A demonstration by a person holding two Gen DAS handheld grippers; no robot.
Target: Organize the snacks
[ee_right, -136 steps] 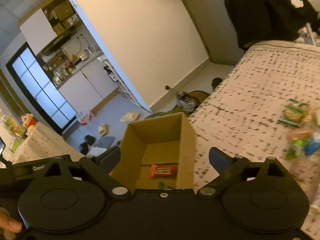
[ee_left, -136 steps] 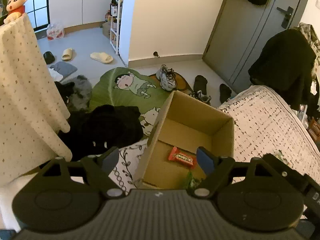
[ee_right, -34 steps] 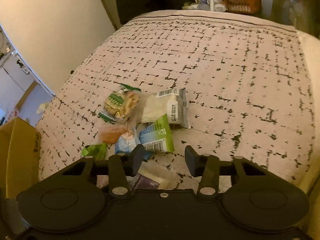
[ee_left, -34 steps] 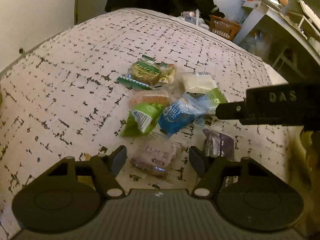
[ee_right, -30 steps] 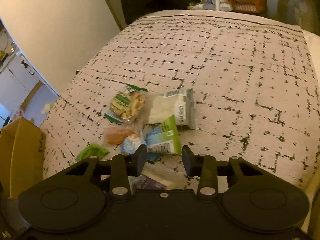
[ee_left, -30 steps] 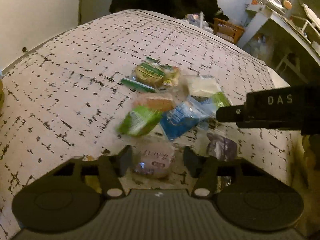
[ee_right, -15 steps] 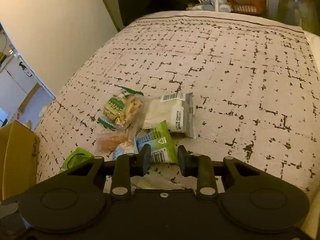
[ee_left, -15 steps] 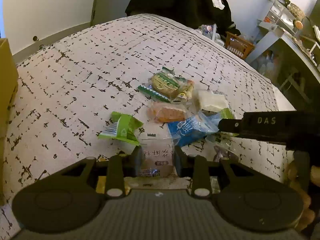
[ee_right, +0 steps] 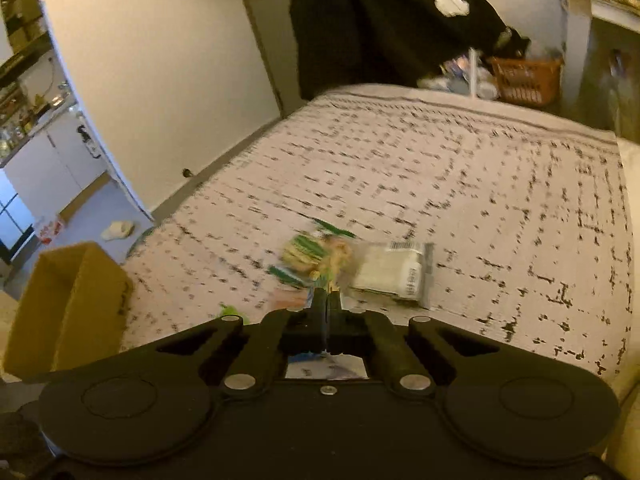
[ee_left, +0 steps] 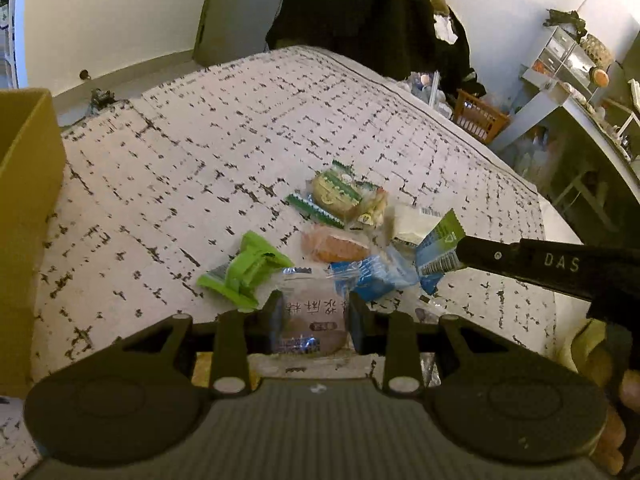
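Several wrapped snacks lie in a pile on the patterned bed cover (ee_left: 248,128). My left gripper (ee_left: 313,309) is shut on a clear packet with a brown cake (ee_left: 310,316), low over the bed. My right gripper (ee_right: 327,300) is shut on the edge of a green and blue packet (ee_left: 436,246) and lifts it; in the left wrist view its black finger (ee_left: 520,258) reaches in from the right. A green packet (ee_left: 244,268), an orange one (ee_left: 336,244) and a white one (ee_right: 394,270) lie loose. The cardboard box (ee_right: 60,304) stands off the bed's left end.
Dark clothes (ee_left: 372,12) hang past the far end of the bed. An orange basket (ee_right: 524,78) and a shelf unit (ee_left: 560,60) stand to the right. A door (ee_left: 224,4) and a white wall are at the back left.
Both grippers have closed: the left on the brown cake packet, the right on the green and blue packet, which has risen off the pile. Both views have tilted up.
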